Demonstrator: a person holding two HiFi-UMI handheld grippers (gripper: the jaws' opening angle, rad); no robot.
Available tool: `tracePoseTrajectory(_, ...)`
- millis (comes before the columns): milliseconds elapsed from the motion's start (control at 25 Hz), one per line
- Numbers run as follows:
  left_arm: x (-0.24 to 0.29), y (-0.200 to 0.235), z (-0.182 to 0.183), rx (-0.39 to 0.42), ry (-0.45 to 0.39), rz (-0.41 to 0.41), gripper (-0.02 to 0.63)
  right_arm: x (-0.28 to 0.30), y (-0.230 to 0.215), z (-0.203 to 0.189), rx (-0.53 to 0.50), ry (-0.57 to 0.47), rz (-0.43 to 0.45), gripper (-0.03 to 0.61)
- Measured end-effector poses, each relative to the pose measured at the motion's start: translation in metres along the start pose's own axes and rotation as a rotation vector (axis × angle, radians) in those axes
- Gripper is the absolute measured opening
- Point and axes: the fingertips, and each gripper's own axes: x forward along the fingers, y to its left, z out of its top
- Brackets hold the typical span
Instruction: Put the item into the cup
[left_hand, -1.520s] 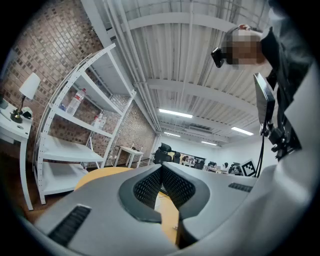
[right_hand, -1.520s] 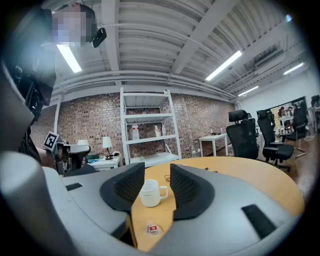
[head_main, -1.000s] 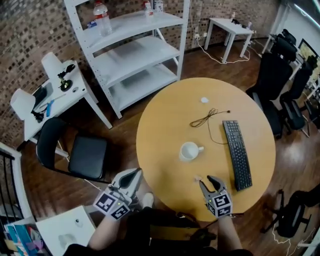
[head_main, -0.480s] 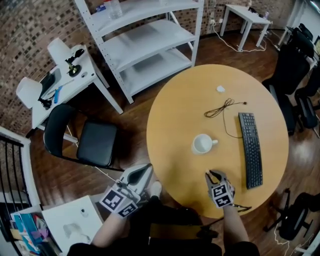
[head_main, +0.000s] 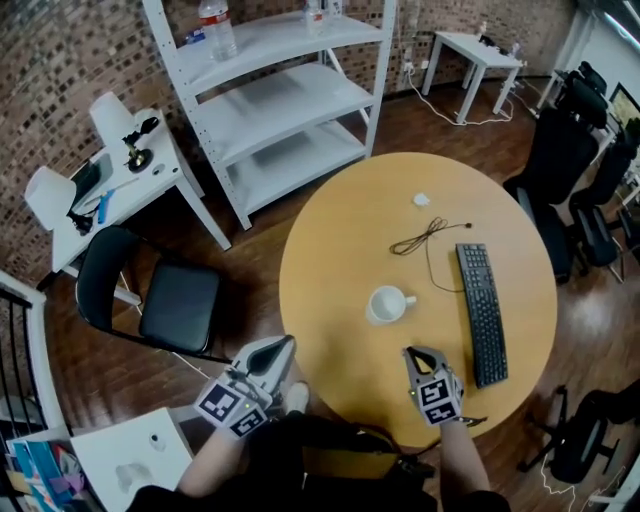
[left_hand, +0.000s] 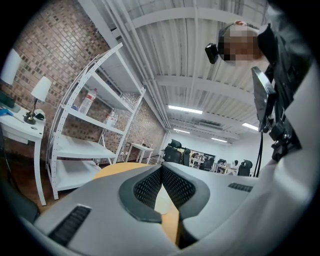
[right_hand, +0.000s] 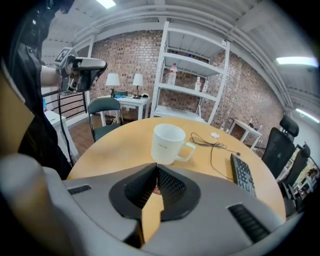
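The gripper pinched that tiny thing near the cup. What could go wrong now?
1. Only a sliver of the small item shows between the pads of the shut right hand-held gripper, so it might slip out on the way.
2. The cup stands straight ahead with a narrow mouth. A low swing could knock it, or the drop could miss.

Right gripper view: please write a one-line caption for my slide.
Right gripper closed on a small item, white mug just ahead on the round table.
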Motion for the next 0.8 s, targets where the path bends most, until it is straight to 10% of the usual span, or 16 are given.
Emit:
tracePoseTrajectory(400, -0.001, 0.012, 0.017, 0.026, -0.069, 0.027, 0.003, -0.006, -0.048, 0.105, -0.019, -0.184, -0.04, 0.014)
tracePoseTrajectory(800, -0.049, 0.048, 0.021, -0.01, -0.14, 0.195, 0.003, 0.049, -0.051, 0.106, 0.031, -0.161, 0.005, 0.022)
